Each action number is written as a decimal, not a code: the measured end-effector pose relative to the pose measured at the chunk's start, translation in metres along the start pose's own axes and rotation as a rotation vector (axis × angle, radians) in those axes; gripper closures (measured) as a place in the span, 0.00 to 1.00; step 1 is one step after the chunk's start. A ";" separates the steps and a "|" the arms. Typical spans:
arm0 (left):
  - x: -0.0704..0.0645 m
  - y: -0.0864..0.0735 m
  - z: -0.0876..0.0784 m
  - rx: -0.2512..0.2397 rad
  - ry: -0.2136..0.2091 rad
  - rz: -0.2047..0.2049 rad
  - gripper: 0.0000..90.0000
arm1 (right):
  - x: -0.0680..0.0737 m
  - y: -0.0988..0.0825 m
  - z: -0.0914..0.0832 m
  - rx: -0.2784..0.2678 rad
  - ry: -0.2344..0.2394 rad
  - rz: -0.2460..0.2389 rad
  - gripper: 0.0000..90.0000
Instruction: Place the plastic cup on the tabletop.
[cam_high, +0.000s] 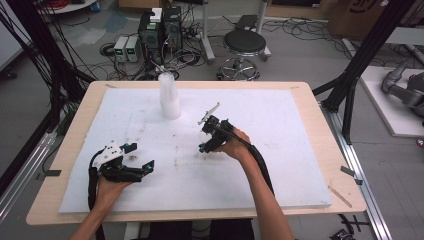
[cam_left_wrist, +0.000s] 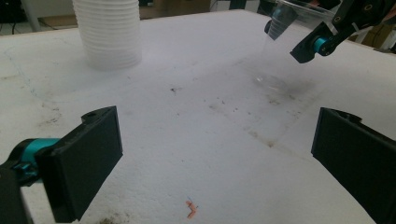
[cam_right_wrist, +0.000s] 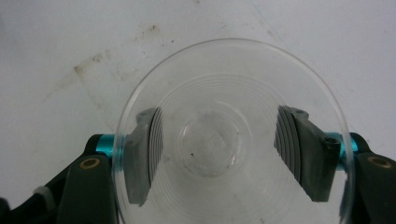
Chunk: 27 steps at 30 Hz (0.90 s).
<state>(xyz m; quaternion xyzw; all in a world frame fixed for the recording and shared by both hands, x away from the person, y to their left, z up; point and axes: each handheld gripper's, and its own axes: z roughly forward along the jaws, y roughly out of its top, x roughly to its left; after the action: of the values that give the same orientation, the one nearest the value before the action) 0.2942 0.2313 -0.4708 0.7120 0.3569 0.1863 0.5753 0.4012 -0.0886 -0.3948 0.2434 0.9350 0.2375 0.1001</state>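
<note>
High view: a wooden table (cam_high: 325, 150) is covered by a white foam sheet (cam_high: 280, 165), marked with small dark stains. A tall stack of white translucent plastic cups (cam_high: 169, 96) is placed upright on the far part of the sheet, near its middle.

The left gripper (cam_high: 141, 159) is held low over the near left part of the sheet, and its two black jaws are spread wide, with nothing between them. In the left gripper view, bare foam is seen between the jaws, and a small orange scrap (cam_left_wrist: 191, 210) is lying on it. The stack is seen there at the upper left.

The right gripper (cam_high: 206, 140) is held near the middle of the sheet, pointed downward. In the right gripper view, a single clear plastic cup (cam_right_wrist: 231, 135) is looked into from above, its round mouth toward the camera. The jaws are seen through its wall at either side, and the cup appears to be grasped between them. In the left gripper view, the base of this cup is seen close to the foam; whether it is touching cannot be told. The cup is well apart from the stack.
</note>
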 end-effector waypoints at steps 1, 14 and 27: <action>0.000 0.000 0.000 -0.001 0.001 -0.002 0.02 | 0.000 0.000 0.001 -0.004 -0.002 0.002 0.37; 0.000 0.000 0.000 0.003 -0.005 -0.003 0.02 | 0.000 0.003 0.007 -0.022 -0.006 0.005 0.33; 0.001 0.000 0.000 0.002 -0.013 -0.006 0.02 | 0.000 0.000 0.015 -0.022 0.016 0.001 0.21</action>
<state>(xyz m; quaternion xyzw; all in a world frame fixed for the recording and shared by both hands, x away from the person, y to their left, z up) 0.2948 0.2321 -0.4709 0.7127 0.3557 0.1794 0.5773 0.4059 -0.0827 -0.4080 0.2407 0.9331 0.2497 0.0950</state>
